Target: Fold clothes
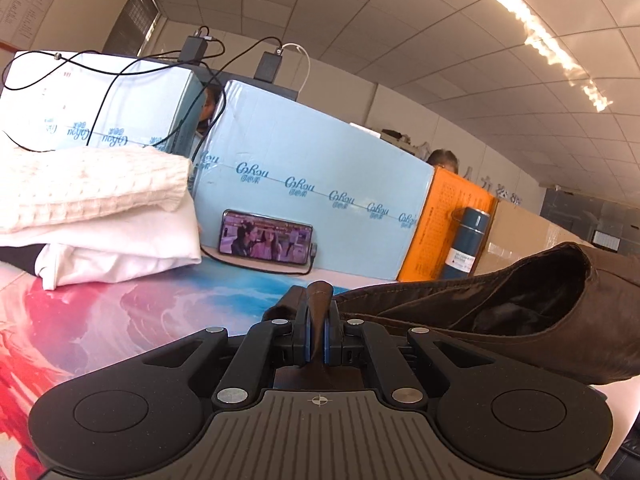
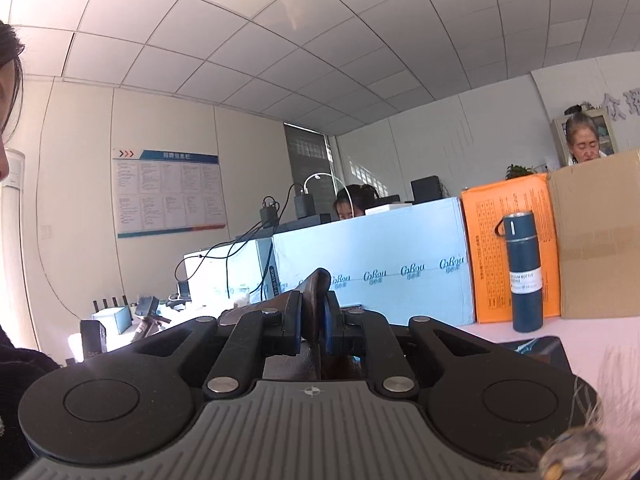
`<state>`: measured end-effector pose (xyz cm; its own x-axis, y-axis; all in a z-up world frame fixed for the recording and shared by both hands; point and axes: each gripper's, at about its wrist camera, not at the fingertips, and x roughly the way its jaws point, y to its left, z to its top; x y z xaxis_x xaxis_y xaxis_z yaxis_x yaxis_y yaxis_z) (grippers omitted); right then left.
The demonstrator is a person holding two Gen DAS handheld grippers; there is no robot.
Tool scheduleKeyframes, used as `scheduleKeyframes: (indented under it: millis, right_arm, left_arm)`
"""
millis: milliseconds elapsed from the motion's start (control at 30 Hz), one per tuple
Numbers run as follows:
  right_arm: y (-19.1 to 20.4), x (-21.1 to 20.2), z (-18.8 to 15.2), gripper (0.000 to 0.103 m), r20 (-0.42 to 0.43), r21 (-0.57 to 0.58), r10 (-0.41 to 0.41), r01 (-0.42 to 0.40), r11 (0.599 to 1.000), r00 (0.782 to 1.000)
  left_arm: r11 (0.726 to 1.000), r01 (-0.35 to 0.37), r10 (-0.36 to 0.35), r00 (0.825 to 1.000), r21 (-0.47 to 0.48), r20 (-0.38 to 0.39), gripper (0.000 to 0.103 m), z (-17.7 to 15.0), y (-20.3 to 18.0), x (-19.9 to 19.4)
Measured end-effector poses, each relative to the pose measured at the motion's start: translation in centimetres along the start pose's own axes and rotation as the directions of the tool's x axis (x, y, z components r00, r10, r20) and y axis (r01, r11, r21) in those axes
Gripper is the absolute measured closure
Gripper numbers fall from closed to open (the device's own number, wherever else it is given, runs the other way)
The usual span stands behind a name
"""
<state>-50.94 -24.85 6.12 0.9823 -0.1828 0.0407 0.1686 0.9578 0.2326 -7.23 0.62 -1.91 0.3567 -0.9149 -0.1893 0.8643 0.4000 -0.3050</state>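
Both claws level, low over table: left claw (image 1: 318, 312) and right claw (image 2: 316, 312) clamped on brown garment (image 1: 520, 300).

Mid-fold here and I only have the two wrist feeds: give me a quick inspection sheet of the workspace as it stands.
Surface: table with a red, pink and blue printed cover.
Job's things: brown garment pinched at two points; folded white clothes stacked at the left.
Clutter: phone playing video, propped against a blue box; blue flask; orange box; cardboard box.
Grippers: left gripper and right gripper both shut on brown fabric.
Cables: black cables draped over the boxes; one plugged into the phone.
Surroundings: office, people seated behind the boxes, notice board.
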Motion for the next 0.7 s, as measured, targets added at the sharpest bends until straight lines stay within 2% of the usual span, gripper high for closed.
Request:
scheduleKeyframes:
  millis: [100, 167, 200, 300, 400, 467, 500, 533, 567, 600, 667, 700]
  right_arm:
    - [-0.1, -2.3, 0.0, 0.068, 0.072, 0.050, -0.002, -0.001, 0.999, 0.997]
    - [-0.9, -3.5, 0.2, 0.048, 0.131, 0.096, -0.030, 0.018, 0.995, 0.991]
    - [-1.8, -3.4, 0.2, 0.046, 0.128, 0.125, -0.062, 0.046, 0.991, 0.990]
    - [-4.8, -1.7, -0.3, 0.037, 0.054, 0.198, -0.198, 0.184, 0.963, 0.979]
    - [-8.4, 1.9, -1.6, 0.033, -0.077, 0.258, -0.321, 0.330, 0.908, 0.944]
    - [-10.5, 4.1, -2.6, 0.032, -0.144, 0.284, -0.369, 0.396, 0.874, 0.918]
    - [-11.4, 5.1, -3.0, 0.032, -0.174, 0.297, -0.386, 0.422, 0.857, 0.906]
    - [-12.4, 6.0, -3.3, 0.029, -0.202, 0.312, -0.403, 0.449, 0.838, 0.893]
    - [-13.3, 6.9, -3.6, 0.029, -0.229, 0.326, -0.418, 0.474, 0.818, 0.879]
    - [-14.2, 7.8, -3.9, 0.029, -0.259, 0.337, -0.434, 0.502, 0.797, 0.863]
    - [-16.0, 9.5, -4.6, 0.029, -0.320, 0.353, -0.457, 0.552, 0.756, 0.830]
    - [-16.7, 10.3, -5.0, 0.029, -0.345, 0.359, -0.455, 0.564, 0.744, 0.821]
  left_arm:
    - [1.000, -0.019, 0.019, 1.000, -0.013, -0.015, 0.098, -0.5, 0.2, -0.7]
    - [1.000, -0.026, 0.026, 0.999, -0.013, -0.027, 0.098, -0.9, 0.3, -1.1]
    - [1.000, -0.027, 0.026, 0.999, -0.004, -0.039, 0.098, -1.1, 0.4, -1.2]
    - [0.999, -0.026, 0.028, 0.996, 0.026, -0.086, 0.098, -1.5, 0.7, -1.4]
    - [1.000, -0.010, 0.014, 0.991, 0.029, -0.135, 0.090, -1.2, 1.5, -1.7]
    - [1.000, 0.008, -0.009, 0.992, -0.010, -0.126, 0.080, -0.4, 2.4, -2.3]
    - [0.999, 0.005, -0.008, 0.995, -0.033, -0.098, 0.060, 0.1, 2.9, -2.6]
    - [0.998, -0.011, 0.007, 0.998, -0.065, -0.064, 0.031, 0.7, 3.5, -2.9]
    - [0.993, -0.041, 0.038, 0.999, -0.112, -0.020, 0.020, 1.4, 4.1, -3.1]
    - [0.988, -0.053, 0.054, 0.998, -0.142, 0.008, 0.016, 1.9, 4.5, -3.0]
    - [0.978, -0.072, 0.082, 0.996, -0.196, 0.045, 0.016, 3.4, 5.3, -2.0]
    - [0.973, -0.098, 0.108, 0.993, -0.209, 0.041, 0.016, 4.0, 5.5, -1.2]
